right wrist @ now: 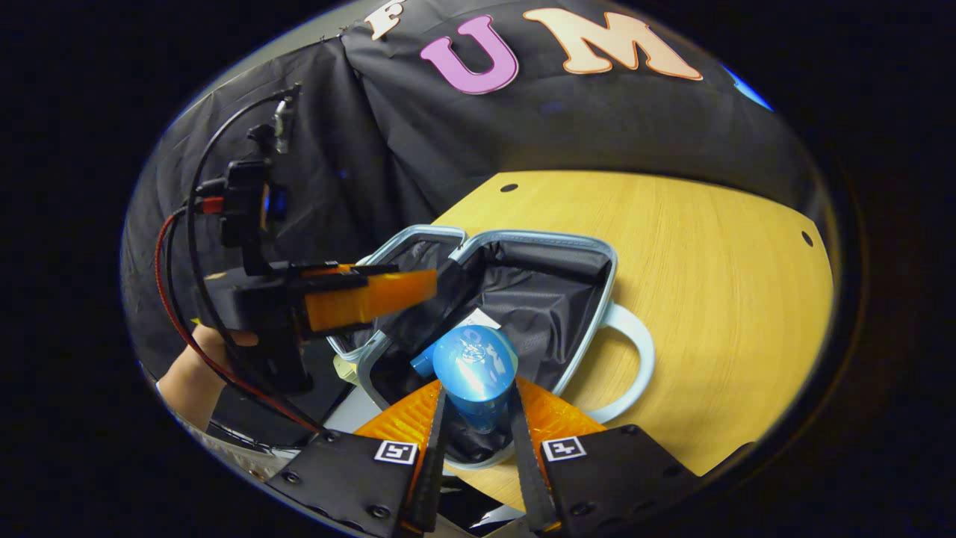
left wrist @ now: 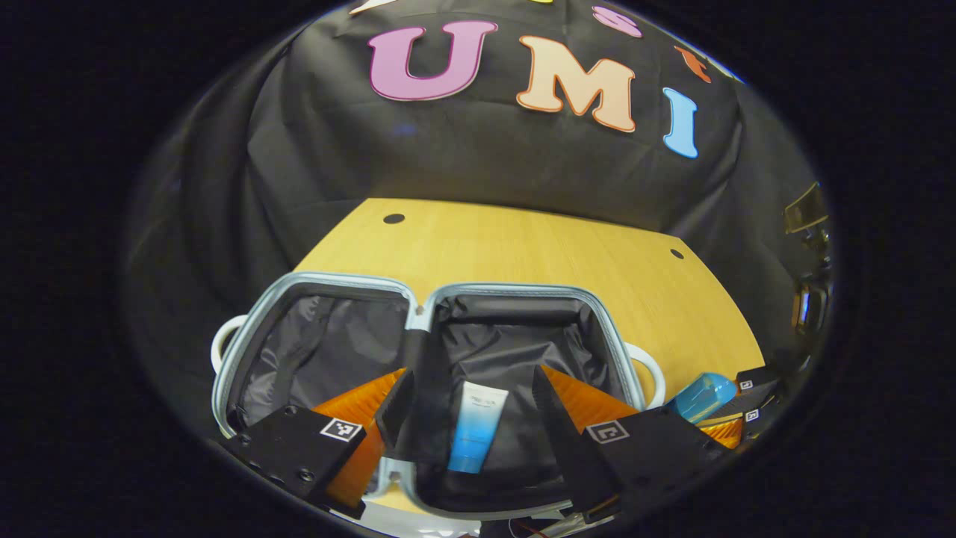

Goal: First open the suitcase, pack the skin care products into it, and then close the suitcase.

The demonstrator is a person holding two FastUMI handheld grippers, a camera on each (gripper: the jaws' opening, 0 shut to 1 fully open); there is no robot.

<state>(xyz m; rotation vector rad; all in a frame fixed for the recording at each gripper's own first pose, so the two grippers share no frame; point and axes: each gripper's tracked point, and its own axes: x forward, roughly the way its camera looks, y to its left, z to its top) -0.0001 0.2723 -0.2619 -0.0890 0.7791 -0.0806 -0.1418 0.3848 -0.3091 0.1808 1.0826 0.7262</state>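
Note:
The suitcase [left wrist: 418, 314] lies open on the wooden table, its two dark-lined halves side by side. A white and blue tube [left wrist: 476, 426] rests flat in the right half. My left gripper [left wrist: 470, 396] hovers over that tube, open, with its fingers wide apart and nothing held. My right gripper [right wrist: 478, 418] is shut on a blue bottle [right wrist: 474, 370], held above the near edge of the suitcase [right wrist: 590, 261]. From the left gripper view, the blue bottle [left wrist: 702, 396] and right gripper [left wrist: 750, 403] sit at the far right, beside the case.
Bare wooden table [right wrist: 709, 284] spreads behind and to the right of the case. A white handle [right wrist: 631, 359] sticks out of the case's side. A hand [right wrist: 198, 370] holds the left gripper [right wrist: 351, 299], with cables trailing from it. Black cloth walls surround the table.

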